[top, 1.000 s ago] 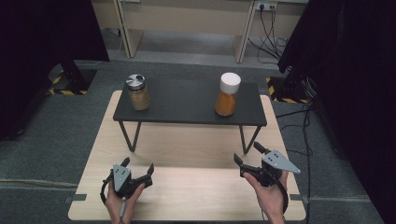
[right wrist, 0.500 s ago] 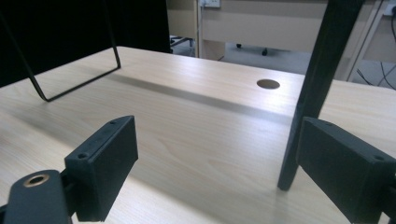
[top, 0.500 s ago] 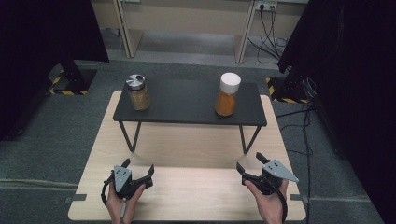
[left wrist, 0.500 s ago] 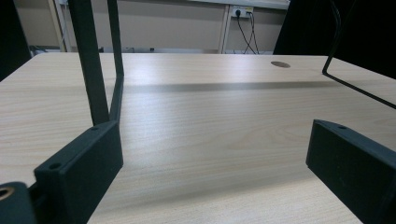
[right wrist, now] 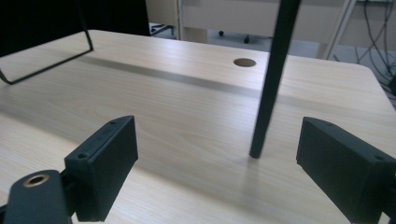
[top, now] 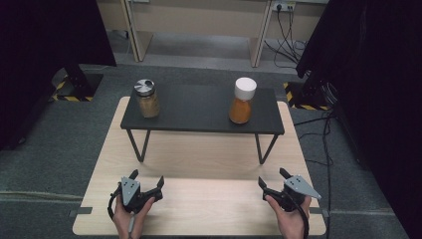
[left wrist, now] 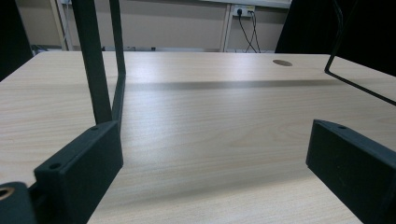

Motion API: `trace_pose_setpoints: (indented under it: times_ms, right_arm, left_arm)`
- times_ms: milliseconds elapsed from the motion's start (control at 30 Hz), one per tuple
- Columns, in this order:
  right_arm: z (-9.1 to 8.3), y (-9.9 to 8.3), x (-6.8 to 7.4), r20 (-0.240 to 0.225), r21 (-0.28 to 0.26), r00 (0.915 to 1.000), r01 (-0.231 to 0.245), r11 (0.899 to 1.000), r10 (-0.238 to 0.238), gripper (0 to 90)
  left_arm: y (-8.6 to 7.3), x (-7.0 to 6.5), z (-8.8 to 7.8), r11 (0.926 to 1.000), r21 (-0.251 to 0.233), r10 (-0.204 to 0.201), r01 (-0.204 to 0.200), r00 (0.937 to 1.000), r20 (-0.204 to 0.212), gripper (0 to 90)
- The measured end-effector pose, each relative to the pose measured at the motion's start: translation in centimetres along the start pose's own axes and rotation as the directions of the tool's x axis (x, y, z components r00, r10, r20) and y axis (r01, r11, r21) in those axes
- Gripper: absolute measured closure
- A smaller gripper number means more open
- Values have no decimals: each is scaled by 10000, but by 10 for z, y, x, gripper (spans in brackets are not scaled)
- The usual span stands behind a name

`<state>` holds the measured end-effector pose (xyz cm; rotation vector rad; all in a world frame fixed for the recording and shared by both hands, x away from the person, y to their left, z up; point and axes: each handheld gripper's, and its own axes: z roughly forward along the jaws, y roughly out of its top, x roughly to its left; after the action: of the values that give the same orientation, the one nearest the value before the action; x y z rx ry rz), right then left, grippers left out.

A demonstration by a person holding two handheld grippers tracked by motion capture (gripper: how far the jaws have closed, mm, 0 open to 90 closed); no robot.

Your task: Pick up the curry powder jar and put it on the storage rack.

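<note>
Black shelf (top: 199, 112) — two jars (top: 147, 98) atop.

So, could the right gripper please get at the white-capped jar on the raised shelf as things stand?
Probably yes: the right gripper is open and empty, and the white-capped jar stands alone on the black shelf, nothing between them.

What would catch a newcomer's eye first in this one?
Two jars stand out on a small black stand in the middle of the pale wooden table: a silver-lidded jar at its left end and a white-capped orange jar toward its right. Near the table's front edge, the left tool and right tool sit open and empty.
</note>
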<state>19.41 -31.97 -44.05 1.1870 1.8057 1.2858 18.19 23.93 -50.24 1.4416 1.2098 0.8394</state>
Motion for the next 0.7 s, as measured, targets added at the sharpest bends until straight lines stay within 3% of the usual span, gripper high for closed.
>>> trace_pose_setpoints:
  times_ms: [433,700]
  right_arm:
    - [-3,-13,-5,559,499,9984,-147,9986,119,127]
    - [-4,-20,-3,616,724,9980,-189,9972,144,127]
  left_arm:
    - [-1,1,0,10000,28,-6,7,10000,-45,29]
    - [-2,1,0,10000,51,-12,12,10000,-87,29]
